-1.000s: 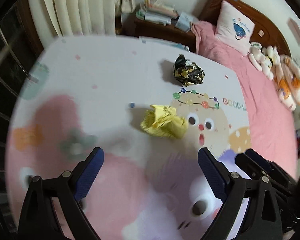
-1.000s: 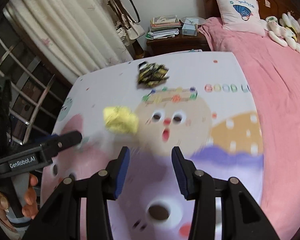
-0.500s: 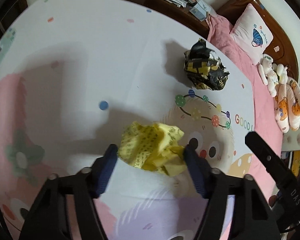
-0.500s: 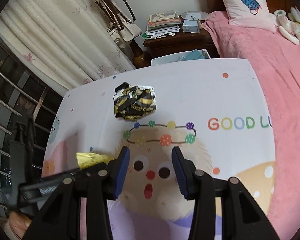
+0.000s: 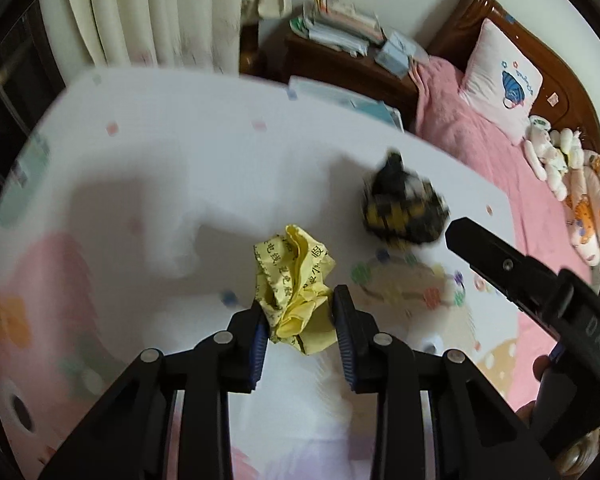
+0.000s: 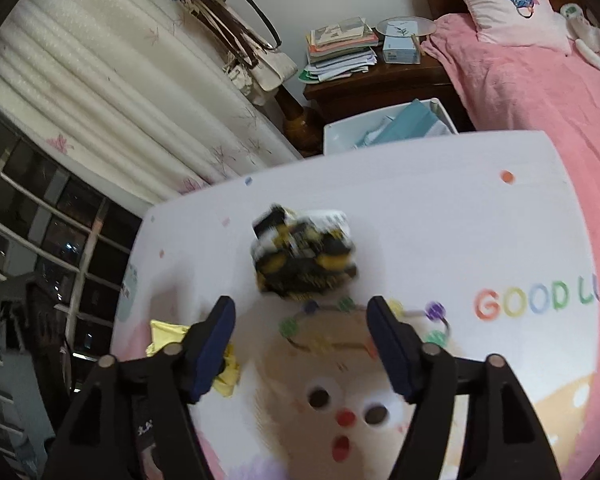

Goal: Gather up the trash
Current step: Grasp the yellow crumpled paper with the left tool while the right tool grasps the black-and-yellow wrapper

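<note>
Left gripper (image 5: 298, 312): jaws closing on a crumpled yellow paper ball (image 5: 294, 288), blue pads pressed against both its sides, most of the ball sticking out beyond the tips above the tabletop (image 5: 160, 168). Ahead of these jaws and off to the right, a black-and-yellow crumpled wrapper (image 5: 404, 216), blurred, lying on the cartoon-printed cover. One black finger of the right gripper just beside that wrapper, at its right.

Right gripper (image 6: 302, 340): jaws wide and opening, nothing between the pads. Same wrapper (image 6: 304, 260) just beyond the tips, centred on the gap, not touching either pad. Yellow paper (image 6: 172, 334) partly hidden behind the left-hand jaw. Farther ahead, past the tabletop edge, a white bin (image 6: 384, 132) with blue paper inside, a wooden nightstand (image 6: 380, 76) stacked with books, and a pink bed (image 6: 540, 92) off to the right.
</note>
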Motion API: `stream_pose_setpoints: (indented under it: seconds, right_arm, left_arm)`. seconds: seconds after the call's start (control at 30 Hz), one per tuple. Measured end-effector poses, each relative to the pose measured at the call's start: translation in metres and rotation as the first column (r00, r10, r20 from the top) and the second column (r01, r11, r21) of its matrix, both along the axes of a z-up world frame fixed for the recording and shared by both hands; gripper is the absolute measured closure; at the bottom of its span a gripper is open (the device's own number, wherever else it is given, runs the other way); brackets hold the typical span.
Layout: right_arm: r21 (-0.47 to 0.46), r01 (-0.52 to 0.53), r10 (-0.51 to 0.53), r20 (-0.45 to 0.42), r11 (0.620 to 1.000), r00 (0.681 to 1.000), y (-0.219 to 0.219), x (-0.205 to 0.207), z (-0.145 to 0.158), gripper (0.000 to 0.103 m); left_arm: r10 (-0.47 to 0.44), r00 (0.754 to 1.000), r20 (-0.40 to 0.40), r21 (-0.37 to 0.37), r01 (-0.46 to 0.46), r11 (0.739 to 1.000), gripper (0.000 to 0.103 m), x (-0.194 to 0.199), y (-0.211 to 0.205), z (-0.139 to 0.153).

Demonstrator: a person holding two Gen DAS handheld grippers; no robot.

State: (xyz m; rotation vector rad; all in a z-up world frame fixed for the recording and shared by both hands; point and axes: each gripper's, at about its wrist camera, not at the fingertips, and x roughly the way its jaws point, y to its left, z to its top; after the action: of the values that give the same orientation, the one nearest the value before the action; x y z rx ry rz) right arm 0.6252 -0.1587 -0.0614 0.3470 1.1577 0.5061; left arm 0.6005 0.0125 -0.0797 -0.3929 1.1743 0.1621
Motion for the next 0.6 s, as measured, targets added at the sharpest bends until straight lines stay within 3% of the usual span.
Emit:
stream_pose_setpoints:
  seconds: [0.1,0.27,0.4,0.5,0.6]
  right_arm:
    - [-0.006,0.023,-0.023,-0.004,1.0,1.0,0.009,0.014,-0.003,0.02]
    - [-0.067,0.045,-0.049,-0.048,0.997,0.998,0.021,0.033,-0.025,0.02]
    - [-0.036,0.027,-0.03,-0.093,0.999,0.995,0.025,0.036,-0.041,0.02]
    - [-0.044,0.006,-0.009,-0.076,0.999,0.997,0.029,0.03,-0.041,0.034]
    - [-0.02,-0.018,0.017,-0.079,1.0,0.997,0.03,0.021,-0.04,0.036]
  left_arm:
    - [0.012,1.0,0.021,0.032,-0.013,0.999,0.074,0.008,0.009,0.011]
    - [0.044,0.998,0.042,0.046,-0.046,0.998,0.074,0.014,0.026,0.021]
    - [0.059,0.997,0.045,0.049,-0.062,0.997,0.074,0.012,0.039,0.023]
    - [0.063,0.997,0.04,0.055,-0.065,0.996,0.074,0.003,0.041,0.021]
    - [0.058,0.998,0.037,0.059,-0.06,0.996,0.074,-0.007,0.041,0.022]
